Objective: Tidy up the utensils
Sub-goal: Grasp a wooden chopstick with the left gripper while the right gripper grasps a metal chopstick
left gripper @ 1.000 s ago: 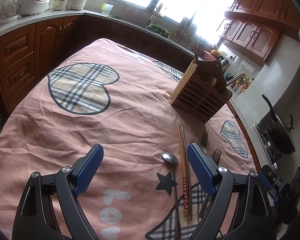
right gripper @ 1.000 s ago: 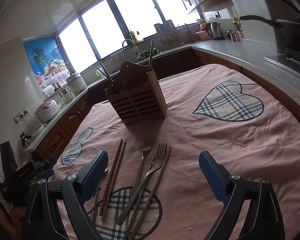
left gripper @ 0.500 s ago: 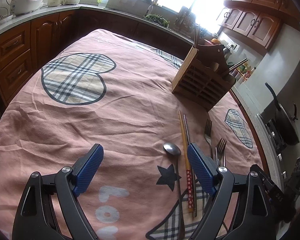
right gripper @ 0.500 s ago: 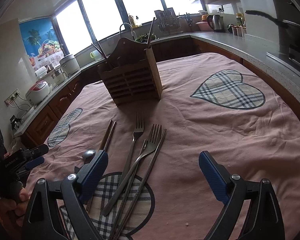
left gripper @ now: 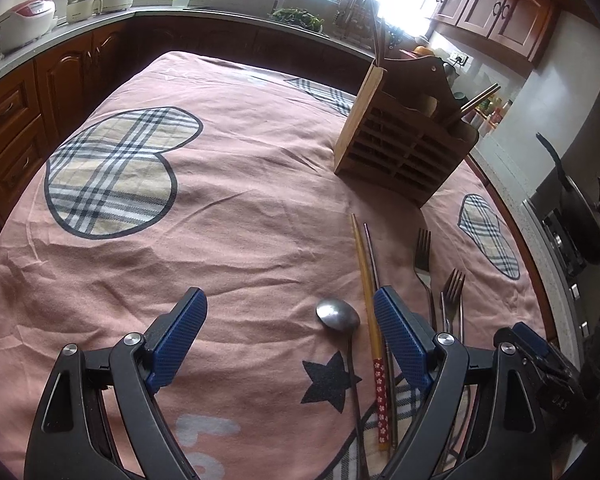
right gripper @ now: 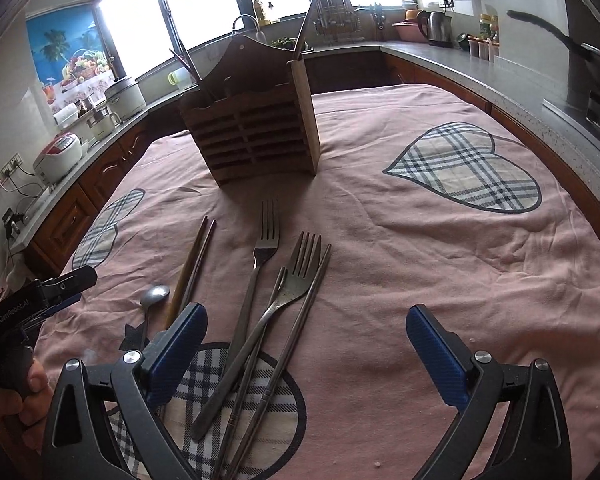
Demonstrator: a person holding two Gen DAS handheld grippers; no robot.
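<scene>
Both your hands have dropped closer to the cutlery since the earlier frames, so the utensils and the holder loom larger, and the jaws of your right gripper (right gripper: 302,346) have just been opening wider with nothing pressed between them. The left gripper (left gripper: 290,330) also stands wide open and empty, its jaws framing the spoon (left gripper: 337,315).

The utensils lie loose on the pink cloth (left gripper: 228,240) covering the surface, just in front of the wooden holder (right gripper: 256,132), which stands upright with a few sticks already poking out.

For the pick, take one piece at a time. The spoon lies apart from the rest and looks the easiest for your left hand: centre the thin stem between the pads, not the rounded bowl, which will likely slip. Beside it lie the wooden chopsticks (left gripper: 366,276), one with a red flowered end.

Your right side is harder. Two metal forks (right gripper: 296,272) and a pair of slim steel chopsticks (right gripper: 300,320) cross one another, so lifting one may drag its neighbours. The straight fork (right gripper: 262,256) on the left of the heap seems freest.

Everything here is thin, smooth and flat against soft, wrinkled fabric, so come down low and avoid pinching the cloth.
</scene>
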